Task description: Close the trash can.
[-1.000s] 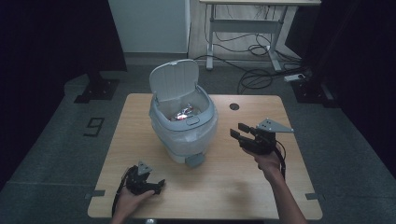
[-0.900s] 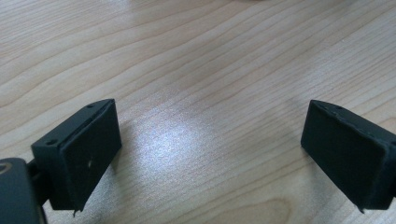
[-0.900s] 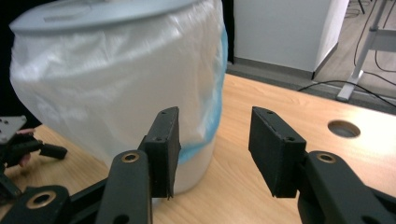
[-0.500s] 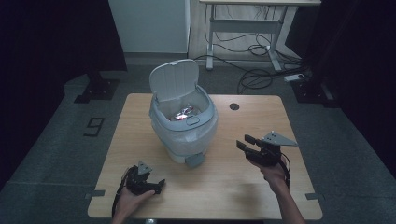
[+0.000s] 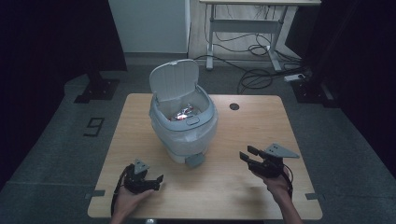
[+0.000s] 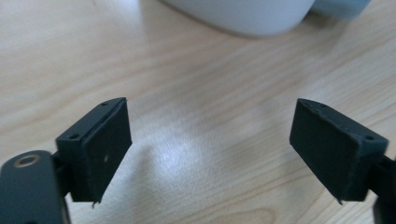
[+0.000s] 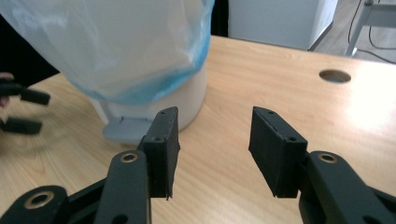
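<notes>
A white pedal bin (image 5: 184, 126) stands mid-table with its lid (image 5: 173, 79) tipped up, a pale blue liner over its rim and wrappers (image 5: 183, 113) inside. My left gripper (image 5: 158, 182) rests near the front left edge, pointing right. Its jaws have just been closing; they still stand apart, with bare wood between them (image 6: 210, 126) and the bin's base (image 6: 243, 16) beyond. My right gripper (image 5: 246, 153) hovers low at the front right, open and empty (image 7: 215, 135), aimed at the bin (image 7: 116, 46) and its grey pedal (image 7: 126, 128).
The wooden table (image 5: 233, 186) has a round cable hole (image 5: 234, 106) at the back right. Beyond the table's far edge stand a white cabinet (image 5: 149, 23) and a desk frame with loose cables (image 5: 257, 46). The left gripper (image 7: 21, 109) appears at the left edge of the right gripper view.
My right hand has sunk toward the table and drawn back toward the front edge. The left hand has stayed where it was.
</notes>
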